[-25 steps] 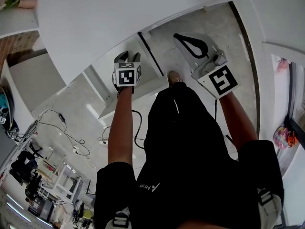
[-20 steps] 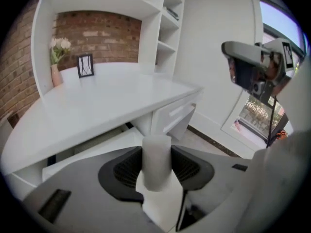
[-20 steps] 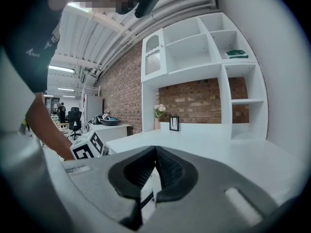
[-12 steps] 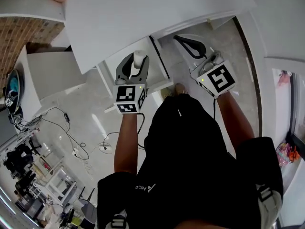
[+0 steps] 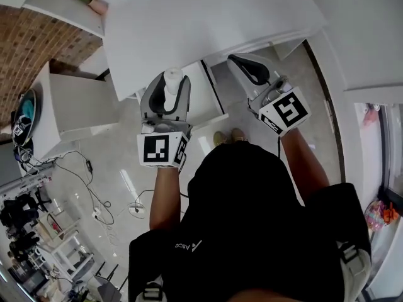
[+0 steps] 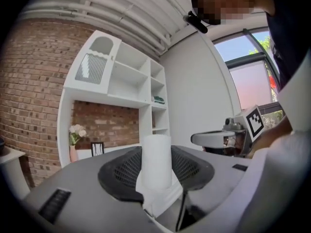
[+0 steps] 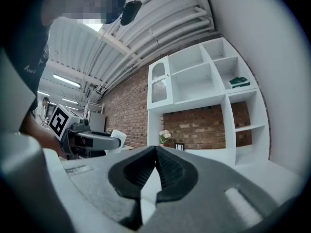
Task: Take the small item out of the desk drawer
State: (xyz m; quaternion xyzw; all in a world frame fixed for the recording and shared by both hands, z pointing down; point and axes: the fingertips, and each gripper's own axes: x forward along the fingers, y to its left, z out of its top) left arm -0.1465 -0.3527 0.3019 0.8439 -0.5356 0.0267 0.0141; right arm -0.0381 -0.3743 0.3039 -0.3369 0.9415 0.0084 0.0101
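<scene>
I have the small white cylindrical item (image 6: 156, 160) pinched in my left claw (image 5: 166, 88). The dark pads press on its two sides, and the jaws stand wide because the item fills the gap. Its long axis runs along the jaws, so one end pokes out past the tips. From the head view it hangs in the air just in front of the near edge of the white table (image 5: 208, 24), above what I take to be the open white drawer (image 5: 211, 99). I judge it is already out of the drawer.

My right claw (image 5: 248, 66) is pressed together with nothing in it. It hovers to the right of the drawer, well apart from the item.

Any set-down belongs to the left side. The tabletop lies straight ahead of that claw, along the item's own axis, so it would go down end first.
</scene>
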